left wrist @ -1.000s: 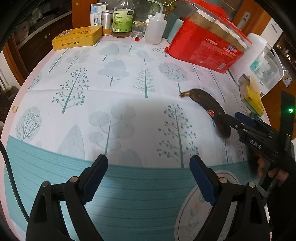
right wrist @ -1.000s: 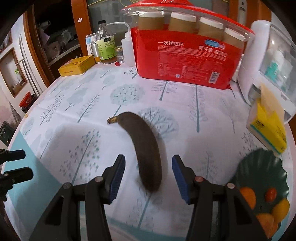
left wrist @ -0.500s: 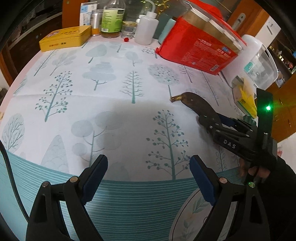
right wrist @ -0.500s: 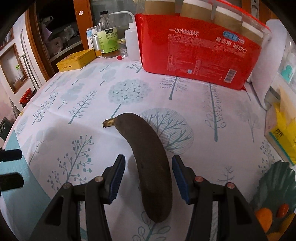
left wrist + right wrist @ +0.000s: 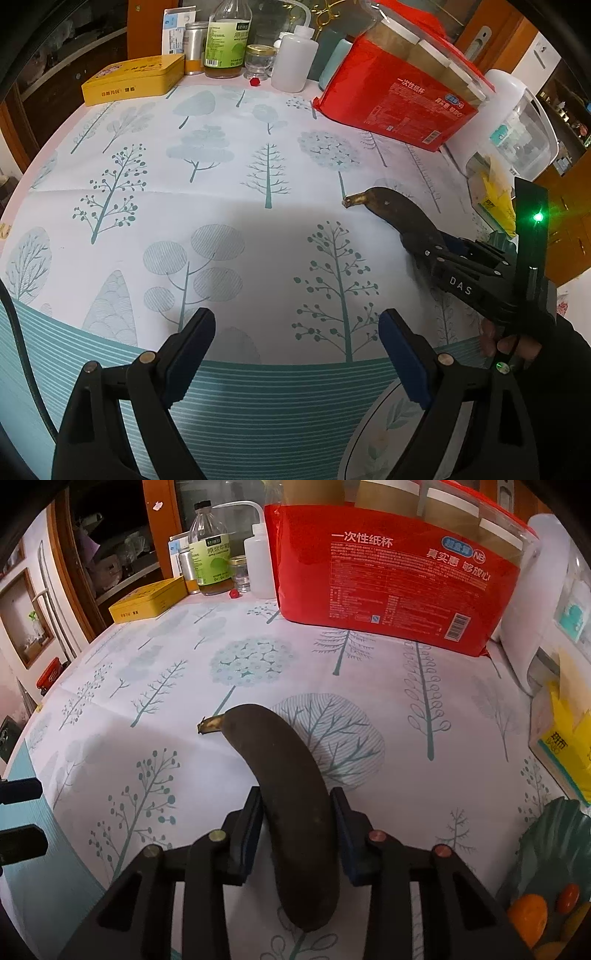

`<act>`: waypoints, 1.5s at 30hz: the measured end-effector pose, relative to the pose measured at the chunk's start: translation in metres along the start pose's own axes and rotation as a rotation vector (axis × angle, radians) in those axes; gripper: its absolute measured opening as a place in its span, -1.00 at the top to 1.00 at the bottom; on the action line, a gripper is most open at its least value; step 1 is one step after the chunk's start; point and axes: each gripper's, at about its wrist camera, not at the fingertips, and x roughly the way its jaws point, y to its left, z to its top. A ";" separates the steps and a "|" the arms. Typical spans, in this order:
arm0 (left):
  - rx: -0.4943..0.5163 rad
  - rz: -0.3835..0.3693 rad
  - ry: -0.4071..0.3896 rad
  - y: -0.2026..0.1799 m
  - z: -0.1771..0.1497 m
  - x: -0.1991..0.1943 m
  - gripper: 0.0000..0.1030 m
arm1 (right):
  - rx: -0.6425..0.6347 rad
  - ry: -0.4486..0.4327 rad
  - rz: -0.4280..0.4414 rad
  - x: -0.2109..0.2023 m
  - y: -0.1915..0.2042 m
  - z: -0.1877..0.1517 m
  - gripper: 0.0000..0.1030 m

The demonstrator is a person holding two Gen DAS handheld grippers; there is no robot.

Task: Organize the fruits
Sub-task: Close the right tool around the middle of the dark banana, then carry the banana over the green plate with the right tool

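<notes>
A dark brown, overripe banana (image 5: 291, 786) lies on the tree-patterned tablecloth, its stem pointing far left. My right gripper (image 5: 295, 812) is shut on the banana at its middle, both pads against its sides. In the left wrist view the banana (image 5: 391, 208) and the right gripper (image 5: 428, 243) on it are at the right. My left gripper (image 5: 295, 354) is open and empty above the near teal part of the cloth. A dark green plate (image 5: 554, 845) with several orange and yellow fruits (image 5: 528, 915) sits at the near right.
A red pack of paper cups (image 5: 391, 576) stands at the back, with bottles (image 5: 212, 561) and a yellow tin (image 5: 147, 600) back left. A white appliance (image 5: 517, 122) and a yellow tissue pack (image 5: 565, 746) are at the right. A patterned plate (image 5: 384, 432) lies near my left gripper.
My right gripper moved forward along the banana and closed on it. The left gripper stayed open and shifted only a little.
</notes>
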 end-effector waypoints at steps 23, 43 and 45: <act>0.074 -0.017 -0.076 -0.054 -0.030 -0.049 -0.73 | 0.019 -0.167 0.020 -0.098 -0.026 -0.005 0.33; 0.062 -0.036 -0.118 -0.183 -0.062 -0.051 -0.73 | -0.018 -0.200 -0.045 -0.173 -0.146 -0.041 0.33; 0.053 -0.034 -0.120 -0.196 -0.065 -0.048 -0.73 | -0.028 -0.196 -0.048 -0.173 -0.157 -0.044 0.33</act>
